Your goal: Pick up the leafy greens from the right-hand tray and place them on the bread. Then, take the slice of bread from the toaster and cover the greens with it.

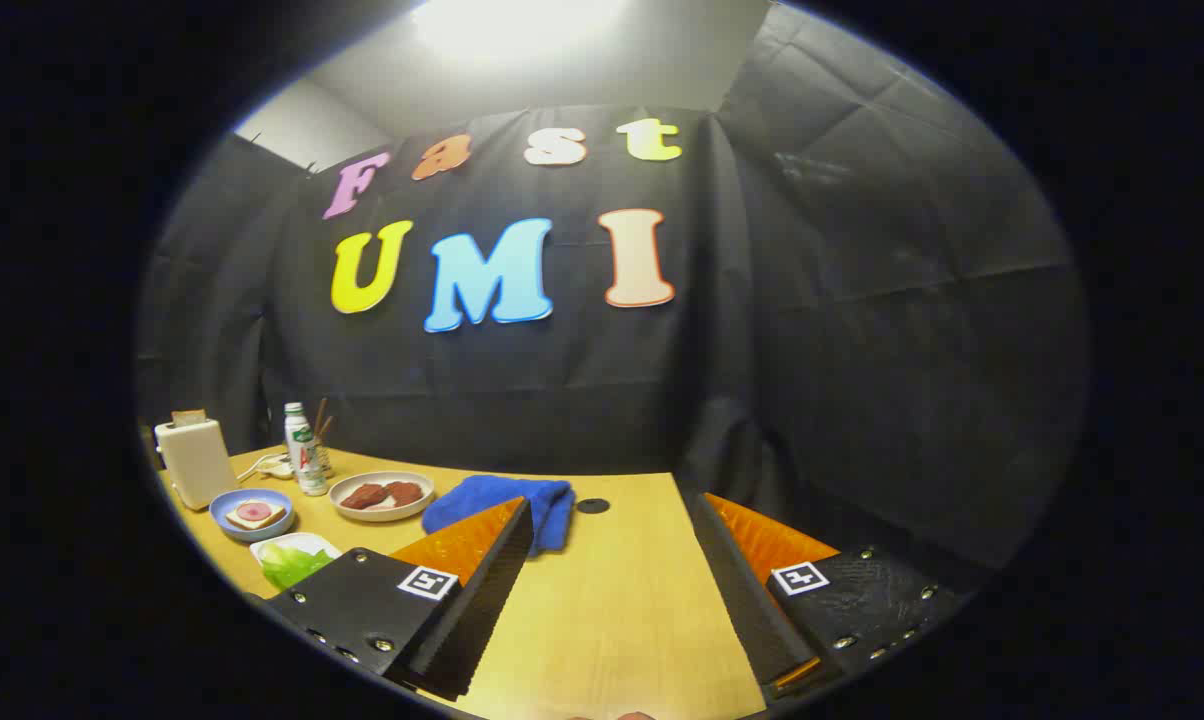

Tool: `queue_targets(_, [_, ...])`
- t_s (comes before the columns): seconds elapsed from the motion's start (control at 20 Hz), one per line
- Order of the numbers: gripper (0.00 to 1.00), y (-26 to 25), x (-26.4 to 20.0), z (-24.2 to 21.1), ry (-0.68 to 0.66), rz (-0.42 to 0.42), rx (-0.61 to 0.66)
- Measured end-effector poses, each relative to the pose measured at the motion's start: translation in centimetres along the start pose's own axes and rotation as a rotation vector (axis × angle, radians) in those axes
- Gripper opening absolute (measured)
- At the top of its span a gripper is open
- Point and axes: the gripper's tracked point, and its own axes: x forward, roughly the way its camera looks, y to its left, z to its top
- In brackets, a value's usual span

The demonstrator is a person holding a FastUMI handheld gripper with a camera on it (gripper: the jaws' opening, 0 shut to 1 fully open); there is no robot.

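Far off to the left of the fingers, at the bench's point(602, 610) back corner, a pale toaster point(195, 462) stands upright with a slice of bread point(189, 416) poking from its top. Just in front of it sits a blue plate point(250, 515) carrying bread point(255, 515) topped with a pinkish round slice. Nearer the left finger point(482, 590), just beside its housing, a white tray point(295, 558) holds the leafy greens point(292, 566). Behind these a white bottle point(304, 450) stands upright, with a small jar of sticks just beside it. To its right a beige plate point(382, 496) bears dark red slices. A blue cloth point(507, 508) lies crumpled just beyond the left finger's tip, partly hidden by it. A small dark hole point(593, 506) in the bench lies ahead, between the two fingers. The gripper point(612, 520) hovers with its fingers spread wide apart, holding nothing; bare bench shows between them. The right finger point(737, 590) reaches toward the bench's right edge.
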Motion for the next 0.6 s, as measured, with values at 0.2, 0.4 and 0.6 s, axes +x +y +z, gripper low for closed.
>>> queue_targets(0.2, [0.98,6.8,-1.1,1.4,0.029,0.077,-0.041])
queue_targets(0.4, [0.98,12.7,-1.5,1.5,0.062,0.179,-0.062])
queue_targets(0.6, [0.98,15.7,-1.3,1.6,0.077,0.244,-0.031])
